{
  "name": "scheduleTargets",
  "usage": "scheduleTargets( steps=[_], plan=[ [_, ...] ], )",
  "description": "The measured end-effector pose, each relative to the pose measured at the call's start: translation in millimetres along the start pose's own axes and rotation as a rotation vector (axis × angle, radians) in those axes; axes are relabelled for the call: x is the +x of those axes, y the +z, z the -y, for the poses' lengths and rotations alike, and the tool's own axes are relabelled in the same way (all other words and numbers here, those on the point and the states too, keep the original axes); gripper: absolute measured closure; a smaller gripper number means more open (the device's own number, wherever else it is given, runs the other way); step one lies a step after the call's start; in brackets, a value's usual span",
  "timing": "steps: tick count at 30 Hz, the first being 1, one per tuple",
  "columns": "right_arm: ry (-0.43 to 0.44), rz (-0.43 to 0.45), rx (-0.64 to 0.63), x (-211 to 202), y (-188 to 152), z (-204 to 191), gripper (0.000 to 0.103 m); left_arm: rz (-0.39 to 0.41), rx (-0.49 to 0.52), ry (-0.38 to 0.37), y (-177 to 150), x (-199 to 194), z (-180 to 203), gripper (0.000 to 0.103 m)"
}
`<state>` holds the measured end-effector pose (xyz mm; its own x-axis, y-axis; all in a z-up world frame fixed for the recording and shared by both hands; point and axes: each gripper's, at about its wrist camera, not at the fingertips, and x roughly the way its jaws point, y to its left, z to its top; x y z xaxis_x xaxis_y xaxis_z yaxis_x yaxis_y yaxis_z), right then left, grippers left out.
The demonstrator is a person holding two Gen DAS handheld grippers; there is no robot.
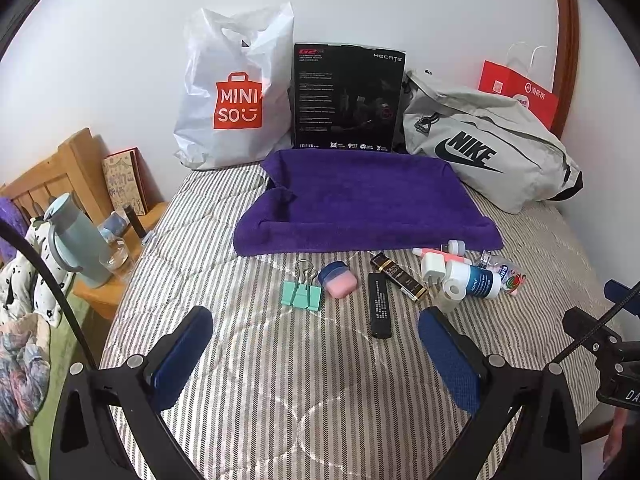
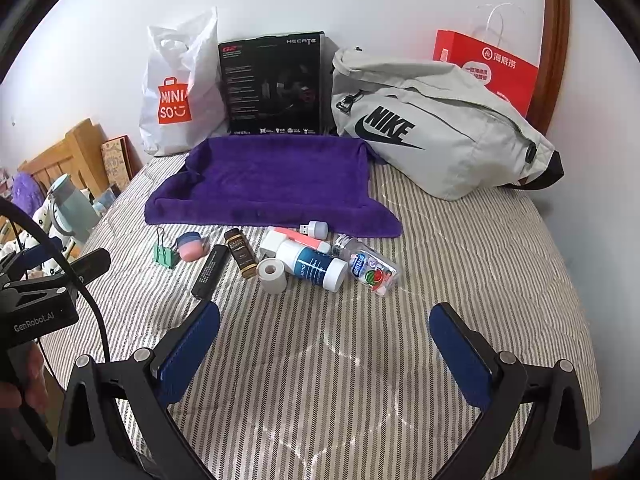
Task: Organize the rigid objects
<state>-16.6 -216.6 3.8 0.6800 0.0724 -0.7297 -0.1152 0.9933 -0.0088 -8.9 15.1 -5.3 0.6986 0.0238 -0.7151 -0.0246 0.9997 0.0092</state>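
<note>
On the striped bed [image 2: 440,280], small items — binder clip [image 1: 302,294], black lighter [image 1: 379,310] — lie before a purple towel [image 1: 360,200]. Both tools, left [image 1: 316,344] and right [image 2: 326,340], hover released — holding nothing

Bed [image 1: 280,380] with striped grey-white quilt carries everything. Far side, by wall, left to right: white Miniso bag [image 1: 236,92], black Hecate box [image 1: 347,98] standing upright, grey Nike bag [image 1: 488,148], red paper bag [image 1: 520,90] behind it. Purple towel [image 1: 360,200] lies flat in middle. Near edge of towel, row of small things: green binder clip [image 1: 302,292], pink-blue case [image 1: 336,280], black stick [image 1: 379,308], dark gold-trimmed tube [image 1: 398,276], white charger plug [image 1: 434,270], white-blue bottle [image 1: 474,280], clear candy bottle [image 2: 370,268], tape roll [image 2: 272,274].
</note>
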Motion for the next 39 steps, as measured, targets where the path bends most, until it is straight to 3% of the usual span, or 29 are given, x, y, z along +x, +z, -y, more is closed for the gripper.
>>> scheduleTargets(
  steps=[19,26,32,39],
  plan=[
    [0.010,-0.001,-0.002,0,1,0,0.000,-0.008,0.008,0.010,3,4,0,0.000],
    [0.009,-0.033,0.005,16,3,7,0.000,-0.051,-0.012,-0.014,-2,35,-11,0.000],
    [-0.002,-0.069,0.006,36,1,14,0.000,-0.102,-0.017,0.023,-9,71,-22,0.000],
    [-0.016,-0.112,0.013,61,-1,24,0.000,-0.139,-0.018,-0.020,-15,112,-31,0.000]
  ],
)
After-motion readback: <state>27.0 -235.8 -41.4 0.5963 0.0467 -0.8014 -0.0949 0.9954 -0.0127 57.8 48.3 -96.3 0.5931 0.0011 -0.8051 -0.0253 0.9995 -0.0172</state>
